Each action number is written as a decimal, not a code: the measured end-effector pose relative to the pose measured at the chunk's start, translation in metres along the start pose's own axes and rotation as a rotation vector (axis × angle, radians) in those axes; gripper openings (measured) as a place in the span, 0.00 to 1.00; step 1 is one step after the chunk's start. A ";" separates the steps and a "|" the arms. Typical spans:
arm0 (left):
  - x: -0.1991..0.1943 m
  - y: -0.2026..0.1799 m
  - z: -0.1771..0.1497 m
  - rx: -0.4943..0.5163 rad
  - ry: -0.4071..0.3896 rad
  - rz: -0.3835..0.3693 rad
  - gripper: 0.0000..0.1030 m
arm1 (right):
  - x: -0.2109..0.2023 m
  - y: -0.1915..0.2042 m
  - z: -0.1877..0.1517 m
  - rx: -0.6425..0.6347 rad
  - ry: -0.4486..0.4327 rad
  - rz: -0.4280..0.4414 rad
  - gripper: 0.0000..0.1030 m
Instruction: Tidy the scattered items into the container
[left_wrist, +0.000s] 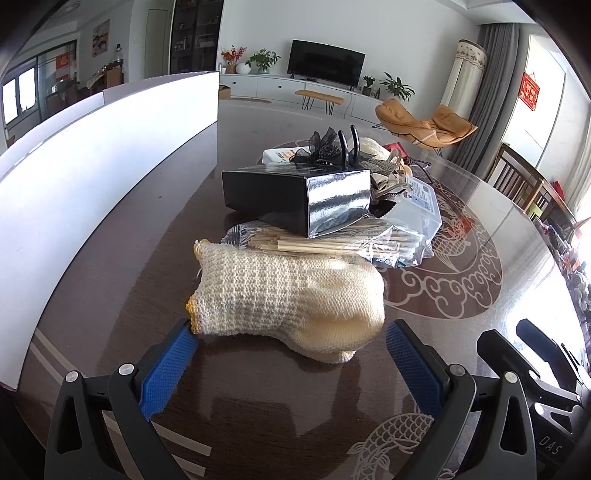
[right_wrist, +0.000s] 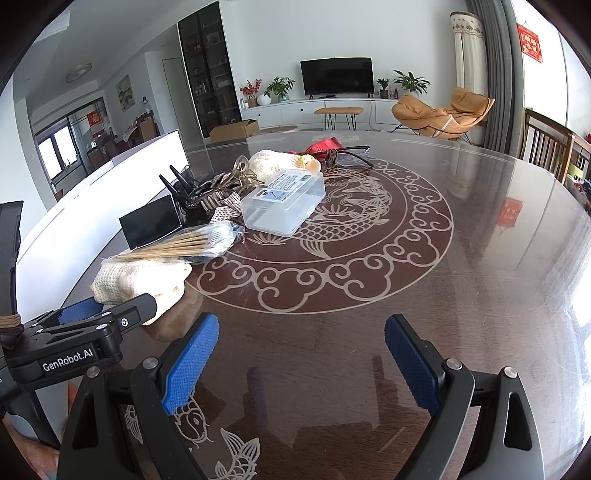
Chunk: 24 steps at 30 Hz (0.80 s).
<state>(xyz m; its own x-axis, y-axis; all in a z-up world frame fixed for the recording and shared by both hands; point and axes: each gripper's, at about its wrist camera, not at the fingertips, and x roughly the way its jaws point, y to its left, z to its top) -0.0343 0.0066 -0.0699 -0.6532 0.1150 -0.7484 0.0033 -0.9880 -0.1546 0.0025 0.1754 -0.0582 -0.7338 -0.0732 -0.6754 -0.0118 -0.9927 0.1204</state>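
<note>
Left gripper (left_wrist: 291, 354) sits spread wide around the knitted glove (left_wrist: 284, 295) (lined up to grab), nearest the table's (right_wrist: 480, 258) white container (left_wrist: 92, 177) edge; right gripper (right_wrist: 301, 360) hangs released, empty.

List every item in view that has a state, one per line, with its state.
left hand-held gripper: open, straddling the knitted glove, not gripping.
right hand-held gripper: open, empty.
knitted glove: lying on its side on the table.
black box: closed, resting on the bag of sticks.
bag of sticks: lying flat.
clear plastic case: lid shut.
white container: wall upright, inside hidden.
</note>
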 end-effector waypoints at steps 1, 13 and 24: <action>0.000 0.000 0.000 -0.003 0.002 -0.002 1.00 | 0.000 0.000 0.000 0.000 0.000 0.000 0.90; 0.004 0.000 -0.002 -0.001 0.025 0.000 1.00 | 0.000 0.000 -0.001 -0.002 0.002 0.000 0.90; 0.003 -0.003 -0.002 0.025 0.039 0.023 1.00 | 0.001 0.001 -0.001 -0.003 0.004 -0.001 0.90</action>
<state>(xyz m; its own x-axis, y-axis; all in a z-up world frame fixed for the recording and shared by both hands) -0.0344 0.0105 -0.0732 -0.6229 0.0958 -0.7764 -0.0012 -0.9926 -0.1215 0.0026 0.1745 -0.0600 -0.7309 -0.0721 -0.6786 -0.0107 -0.9931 0.1170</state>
